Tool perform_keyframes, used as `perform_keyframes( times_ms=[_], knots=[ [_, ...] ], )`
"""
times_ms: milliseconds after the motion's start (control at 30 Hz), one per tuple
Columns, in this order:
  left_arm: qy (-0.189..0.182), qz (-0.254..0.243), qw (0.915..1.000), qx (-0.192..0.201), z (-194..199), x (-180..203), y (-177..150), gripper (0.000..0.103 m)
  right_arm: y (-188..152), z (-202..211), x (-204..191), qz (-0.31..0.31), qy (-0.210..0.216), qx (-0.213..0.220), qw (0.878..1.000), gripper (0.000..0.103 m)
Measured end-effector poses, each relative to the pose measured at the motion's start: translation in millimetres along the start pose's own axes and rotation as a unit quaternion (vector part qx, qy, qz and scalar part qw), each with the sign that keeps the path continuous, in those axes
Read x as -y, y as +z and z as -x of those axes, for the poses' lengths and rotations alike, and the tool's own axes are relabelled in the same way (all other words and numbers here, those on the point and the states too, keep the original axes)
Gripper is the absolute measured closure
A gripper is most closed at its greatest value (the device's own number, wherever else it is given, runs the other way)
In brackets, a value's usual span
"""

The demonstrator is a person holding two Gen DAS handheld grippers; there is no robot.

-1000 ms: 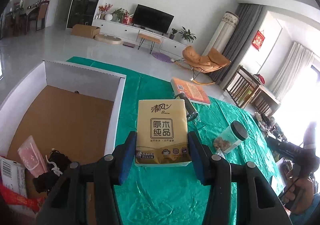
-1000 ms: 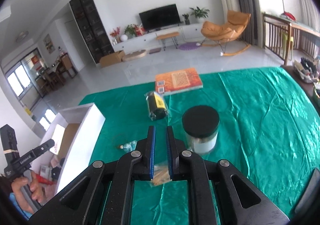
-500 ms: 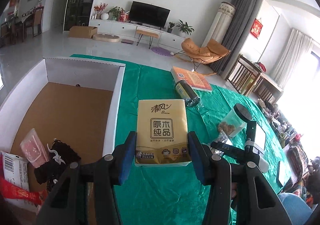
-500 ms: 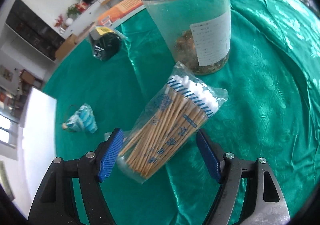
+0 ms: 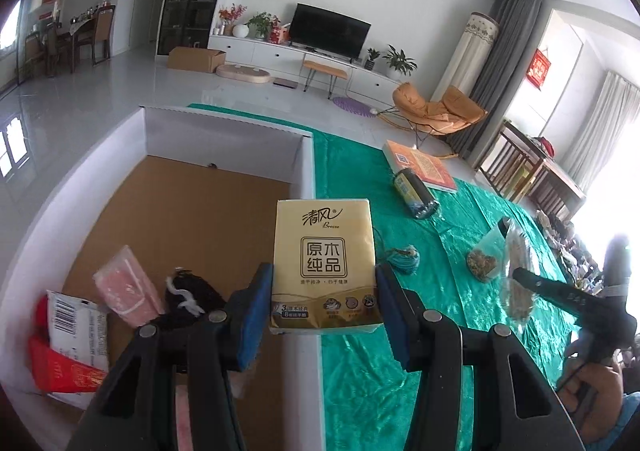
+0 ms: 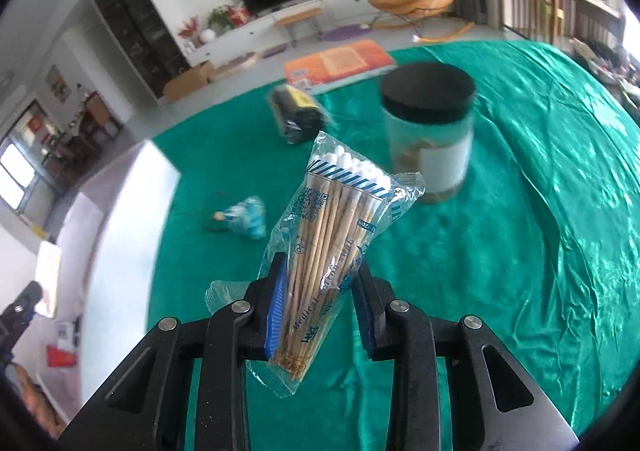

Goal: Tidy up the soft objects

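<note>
One tissue pack clamped in the left gripper above the white box wall, one cotton-swab bag pinched in the right gripper over the green cloth, one jar behind it

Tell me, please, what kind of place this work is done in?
Most likely a home living room, not a lab. A flat television stands on a long white cabinet, an orange rocking chair sits near the curtains, and the work table wears a green satin cloth.
</note>
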State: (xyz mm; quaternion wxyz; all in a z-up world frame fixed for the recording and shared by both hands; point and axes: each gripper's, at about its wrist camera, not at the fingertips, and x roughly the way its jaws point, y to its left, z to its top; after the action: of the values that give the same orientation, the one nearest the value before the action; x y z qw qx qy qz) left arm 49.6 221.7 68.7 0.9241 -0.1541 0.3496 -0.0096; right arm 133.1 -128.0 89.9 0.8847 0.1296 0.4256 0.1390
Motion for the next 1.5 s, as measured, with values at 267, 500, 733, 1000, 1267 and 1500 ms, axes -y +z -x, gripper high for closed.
perform_keyframes(
  times_ms=[267, 500, 733, 1000, 1267, 1500],
  knots=[
    [0.148, 0.041, 0.9879, 0.024, 58, -105, -2, 0.050, -13, 21, -193, 0.138, 0.194, -0.015, 0.971, 0.071],
    [0.218, 0.119, 0.9686, -0.003, 48, -164, -36, 0.000, -64, -28, -251, 0.200, 0.242, -0.087, 0.945, 0.026],
    [0.159, 0.093, 0.9827, 0.019, 28, -115, -31, 0.000, -65, -30, -154, 0.215, 0.054, 0.020, 0.975, 0.026],
    [0.027, -0.026, 0.9993, -0.007, -3, 20, -41, 0.000, -81, -62, 19, 0.115, -0.162, 0.021, 0.980, 0.026],
    [-0.052, -0.119, 0.9867, -0.098, -61, 138, -90, 0.000, -98, -54, 84, 0.059, -0.206, 0.012, 0.977, 0.026],
    [-0.014, -0.142, 0.9797, -0.141, -131, 149, -123, 0.000, -100, -56, 86, 0.044, -0.195, -0.001, 0.980, 0.026]
  ],
)
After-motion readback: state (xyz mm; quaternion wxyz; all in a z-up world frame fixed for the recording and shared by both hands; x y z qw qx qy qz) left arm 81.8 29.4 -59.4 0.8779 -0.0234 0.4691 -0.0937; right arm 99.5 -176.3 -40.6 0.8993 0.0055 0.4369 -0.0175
